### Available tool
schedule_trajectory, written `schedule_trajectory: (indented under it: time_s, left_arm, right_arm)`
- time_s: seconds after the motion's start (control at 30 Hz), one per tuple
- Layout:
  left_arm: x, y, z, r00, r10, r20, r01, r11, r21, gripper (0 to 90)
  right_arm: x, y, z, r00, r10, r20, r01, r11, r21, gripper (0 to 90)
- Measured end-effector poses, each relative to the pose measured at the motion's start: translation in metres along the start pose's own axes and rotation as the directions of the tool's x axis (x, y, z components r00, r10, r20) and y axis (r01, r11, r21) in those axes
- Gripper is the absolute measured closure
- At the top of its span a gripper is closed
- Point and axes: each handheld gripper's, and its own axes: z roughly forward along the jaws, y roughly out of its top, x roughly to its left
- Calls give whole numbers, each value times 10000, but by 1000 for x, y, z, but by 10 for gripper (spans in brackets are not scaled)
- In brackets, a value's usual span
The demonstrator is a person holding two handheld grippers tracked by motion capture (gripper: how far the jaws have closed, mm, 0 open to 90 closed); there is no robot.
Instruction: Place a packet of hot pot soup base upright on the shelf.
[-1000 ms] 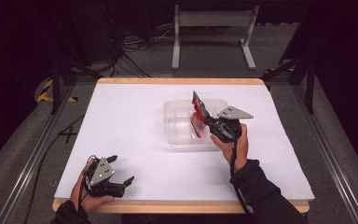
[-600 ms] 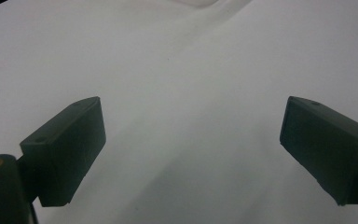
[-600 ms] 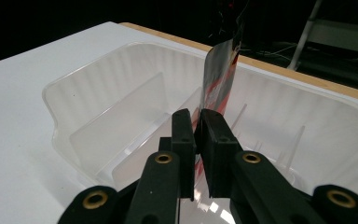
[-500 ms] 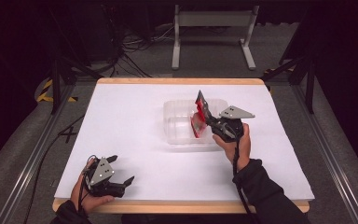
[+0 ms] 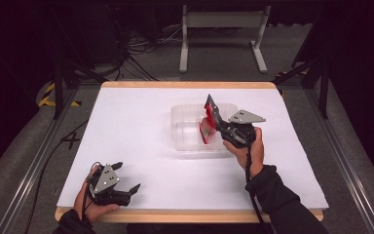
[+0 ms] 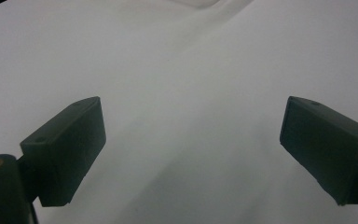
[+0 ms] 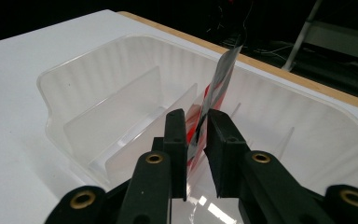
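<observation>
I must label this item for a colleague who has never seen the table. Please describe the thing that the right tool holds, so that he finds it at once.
On the white table, look at the clear plastic divided tray right of centre. The right tool is shut on a thin red, white and dark packet, standing on edge over the tray. It is the one coloured thing among white and clear surfaces.

Red packet lower part hidden between jaws; print blurred, unreadable
</observation>
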Motion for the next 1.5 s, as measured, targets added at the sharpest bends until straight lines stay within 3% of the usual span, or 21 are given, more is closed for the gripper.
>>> schedule_trajectory:
  time_s: [0.17,0.6,0.93,1.27,1.5]
  left_arm:
    - [0,0,0,10000,29,-19,-29,10000,26,75]
    - [0,0,-1,9999,1,-153,0,10000,5,75]
    - [1,0,-1,9997,25,-223,-25,10000,34,74]
    - [1,0,-2,9996,-25,-274,25,10000,20,74]
    - [1,0,-2,9995,-82,-301,81,10000,-18,72]
  right_arm:
    - [-1,2,-4,9999,-111,-78,112,9999,94,774]
    - [-7,6,-23,9950,-925,-382,942,9946,441,764]
    - [-11,7,-38,9850,-1617,-599,1654,9842,625,746]
    - [-7,3,-49,9676,-2454,-599,2498,9647,827,762]
    - [-10,-4,-56,9646,-2547,-680,2597,9625,788,716]
